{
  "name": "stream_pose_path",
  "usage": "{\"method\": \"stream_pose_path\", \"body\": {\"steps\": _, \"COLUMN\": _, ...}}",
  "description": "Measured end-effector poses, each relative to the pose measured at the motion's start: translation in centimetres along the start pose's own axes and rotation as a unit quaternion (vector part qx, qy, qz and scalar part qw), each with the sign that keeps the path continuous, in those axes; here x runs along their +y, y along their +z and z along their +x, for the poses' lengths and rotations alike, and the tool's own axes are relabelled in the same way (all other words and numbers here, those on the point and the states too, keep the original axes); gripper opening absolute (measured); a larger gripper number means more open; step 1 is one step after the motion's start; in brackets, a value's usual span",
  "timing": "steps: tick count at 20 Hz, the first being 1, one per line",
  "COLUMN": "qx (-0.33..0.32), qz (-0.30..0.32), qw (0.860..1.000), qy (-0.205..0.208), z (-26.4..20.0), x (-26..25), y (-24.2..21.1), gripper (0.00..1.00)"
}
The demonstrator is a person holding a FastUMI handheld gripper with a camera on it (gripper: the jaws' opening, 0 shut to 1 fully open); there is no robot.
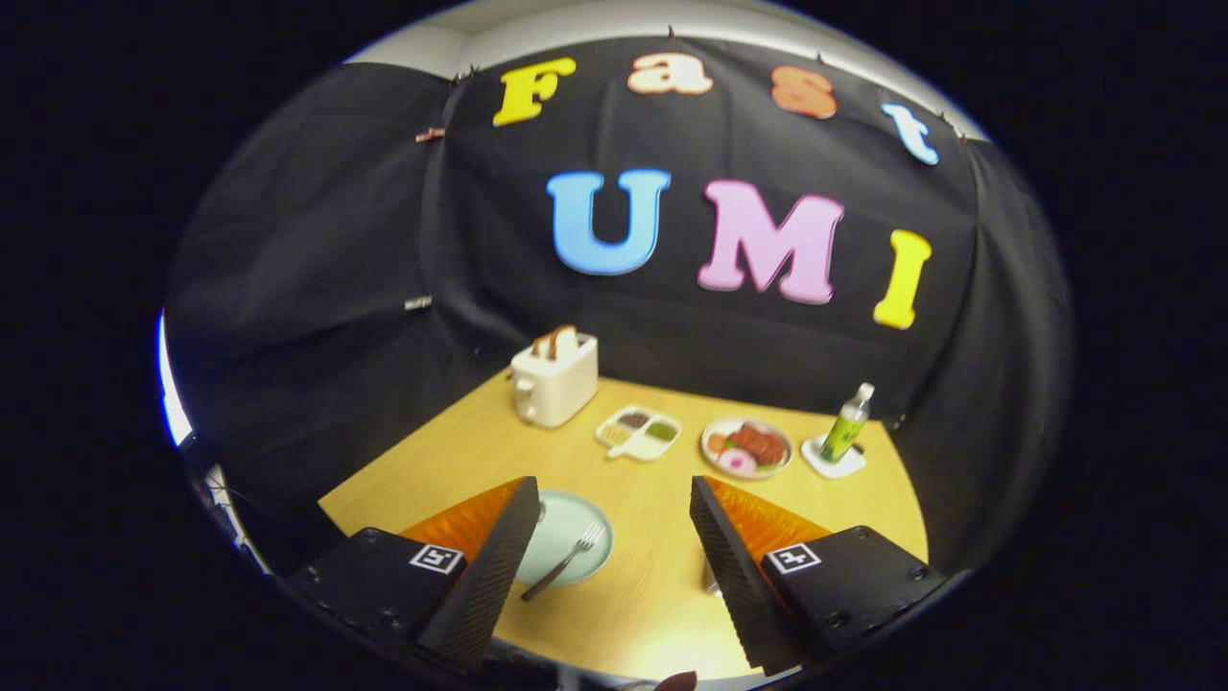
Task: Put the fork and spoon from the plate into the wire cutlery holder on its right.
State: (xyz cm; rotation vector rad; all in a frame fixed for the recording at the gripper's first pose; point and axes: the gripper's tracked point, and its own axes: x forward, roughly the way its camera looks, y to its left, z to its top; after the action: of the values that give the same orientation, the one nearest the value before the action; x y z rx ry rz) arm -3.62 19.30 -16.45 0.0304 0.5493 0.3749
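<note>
Nearest, the gripper (609,537) hangs over the table (652,595) with jaws wide apart, gripping nothing. Between them lies one pale green plate (576,528), partly hidden by the left finger, with one fork (566,559) on it; the spoon can't be made out. A sliver of metal peeks beside the right finger, too hidden to identify. Farther off: one toaster (554,379), one divided dish (640,432), one food plate (746,447), one bottle (847,424).

The handheld gripper (612,537): two wedge-shaped fingers (484,585) with ribbed inner faces set wide apart, black screw-fastened mounts, each bearing a square black-and-white marker tag (436,558).
</note>
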Motion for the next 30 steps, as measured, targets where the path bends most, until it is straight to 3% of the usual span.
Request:
{"method": "stream_pose_path", "body": {"steps": 4, "qx": 0.113, "qz": 0.058, "qw": 0.992, "qy": 0.014, "z": 4.6, "x": 2.9, "y": -5.5, "gripper": 0.97}}
{"method": "stream_pose_path", "body": {"steps": 8, "qx": 0.192, "qz": 0.054, "qw": 0.980, "qy": -0.001, "z": 9.9, "x": 3.6, "y": -10.6, "gripper": 0.80}}
{"method": "stream_pose_path", "body": {"steps": 12, "qx": 0.256, "qz": 0.065, "qw": 0.964, "qy": -0.011, "z": 14.1, "x": 4.5, "y": -15.2, "gripper": 0.70}}
{"method": "stream_pose_path", "body": {"steps": 14, "qx": 0.281, "qz": 0.069, "qw": 0.957, "qy": -0.027, "z": 15.6, "x": 4.4, "y": -17.1, "gripper": 0.59}}
{"method": "stream_pose_path", "body": {"steps": 20, "qx": 0.329, "qz": 0.061, "qw": 0.939, "qy": -0.074, "z": 17.8, "x": 3.5, "y": -19.8, "gripper": 0.54}}
{"method": "stream_pose_path", "body": {"steps": 22, "qx": 0.354, "qz": 0.078, "qw": 0.929, "qy": -0.076, "z": 18.1, "x": 3.8, "y": -20.7, "gripper": 0.39}}
{"method": "stream_pose_path", "body": {"steps": 23, "qx": 0.343, "qz": 0.086, "qw": 0.932, "qy": -0.083, "z": 18.4, "x": 3.5, "y": -20.3, "gripper": 0.29}}
{"method": "stream_pose_path", "body": {"steps": 24, "qx": 0.347, "qz": 0.096, "qw": 0.930, "qy": -0.070, "z": 18.5, "x": 3.9, "y": -20.4, "gripper": 0.27}}
{"method": "stream_pose_path", "body": {"steps": 25, "qx": 0.346, "qz": 0.107, "qw": 0.930, "qy": -0.059, "z": 18.8, "x": 4.3, "y": -20.5, "gripper": 0.12}}
{"method": "stream_pose_path", "body": {"steps": 30, "qx": 0.305, "qz": 0.131, "qw": 0.943, "qy": -0.041, "z": 17.6, "x": 3.6, "y": -18.0, "gripper": 0.09}}
